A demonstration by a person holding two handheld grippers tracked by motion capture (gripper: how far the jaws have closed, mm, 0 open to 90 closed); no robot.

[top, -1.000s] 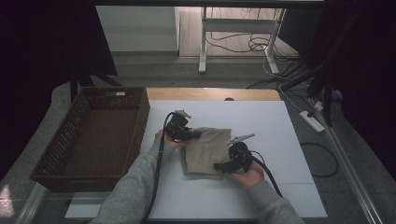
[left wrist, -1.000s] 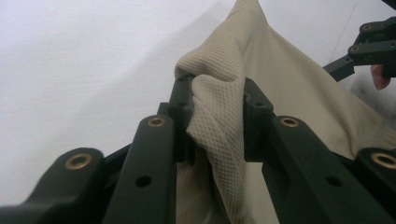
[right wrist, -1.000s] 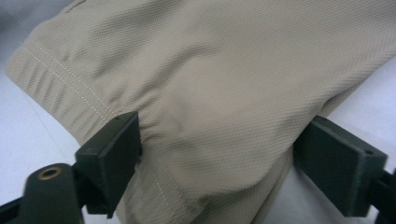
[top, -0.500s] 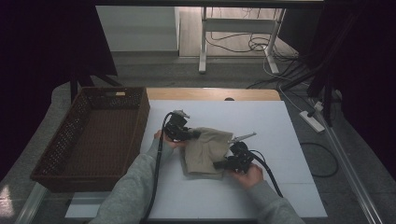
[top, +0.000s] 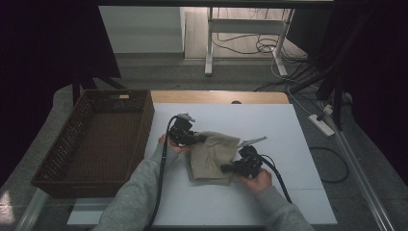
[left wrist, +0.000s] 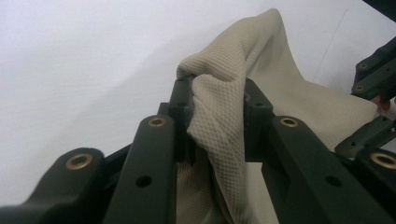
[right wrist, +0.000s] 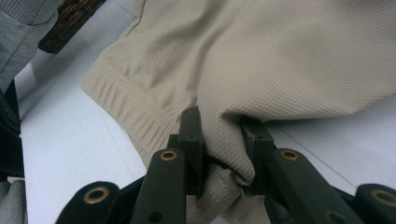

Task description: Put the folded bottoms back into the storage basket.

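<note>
Both grippers are clamping folds of the beige garment (top: 211, 156) lying on the white table (top: 288, 125) beside the wicker basket (top: 96, 139): left gripper (left wrist: 217, 116) at one edge, right gripper (right wrist: 222, 140), its jaws just closing, near the ribbed hem (right wrist: 121, 105). Being light, soft and limp, the cloth is likely sagging between grips, so pinching bunched edges suits it.

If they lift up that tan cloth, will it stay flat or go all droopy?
Probably droopy: the tan cloth already bunches into soft folds between the left gripper jaws. It likely feels light, and its bumpy knit should not slip from the right gripper.
</note>
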